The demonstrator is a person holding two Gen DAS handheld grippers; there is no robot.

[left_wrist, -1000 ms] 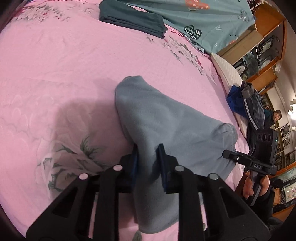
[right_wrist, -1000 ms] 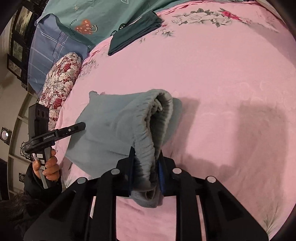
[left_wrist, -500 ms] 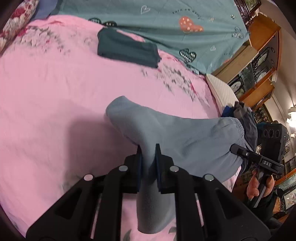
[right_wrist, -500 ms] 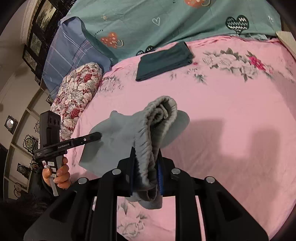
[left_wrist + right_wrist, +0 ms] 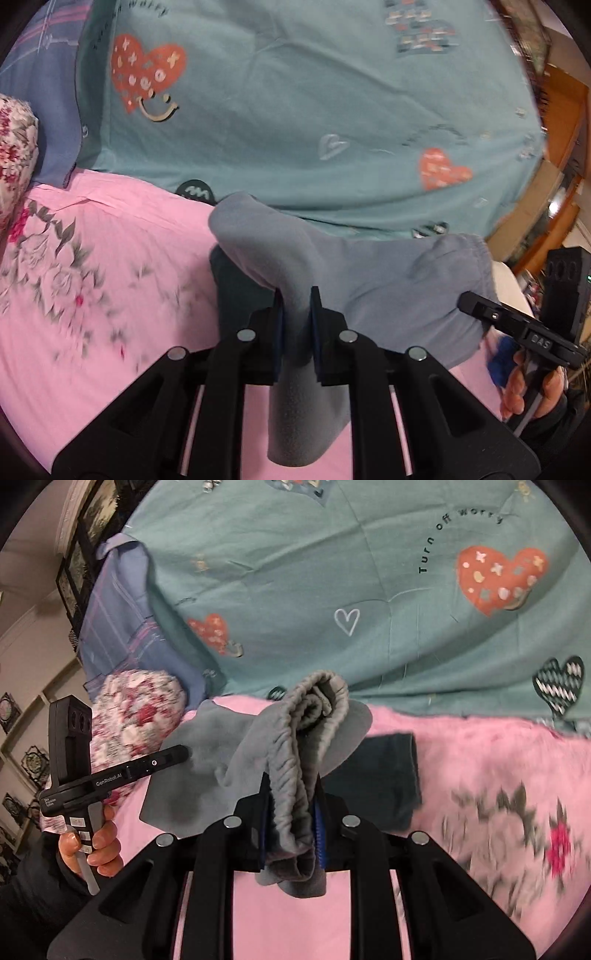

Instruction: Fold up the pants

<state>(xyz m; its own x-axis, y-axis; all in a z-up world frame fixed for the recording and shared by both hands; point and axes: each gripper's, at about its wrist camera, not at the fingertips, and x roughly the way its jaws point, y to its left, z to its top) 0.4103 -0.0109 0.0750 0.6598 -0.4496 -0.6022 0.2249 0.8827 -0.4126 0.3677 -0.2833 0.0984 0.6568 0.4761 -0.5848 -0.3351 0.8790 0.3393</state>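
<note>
Holding the folded grey pants [image 5: 373,284] off the pink bedsheet [image 5: 92,295], your left gripper [image 5: 295,332] pinches one edge of the fold and your right gripper [image 5: 291,823] pinches the bunched waistband. Cloth sags between and below the fingers. Risk: the thin left pinch slips and the fold opens. The dark folded garment [image 5: 384,775] lies just beyond your fingers, so you could snag it.

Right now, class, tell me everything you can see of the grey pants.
The grey pants look like soft fleece, folded into a thick bundle and lifted above the pink bedsheet. The right tool is clamped on the ribbed elastic waistband; the left tool pinches the plain folded edge, an end hanging below. They hang over a dark folded garment.
</note>
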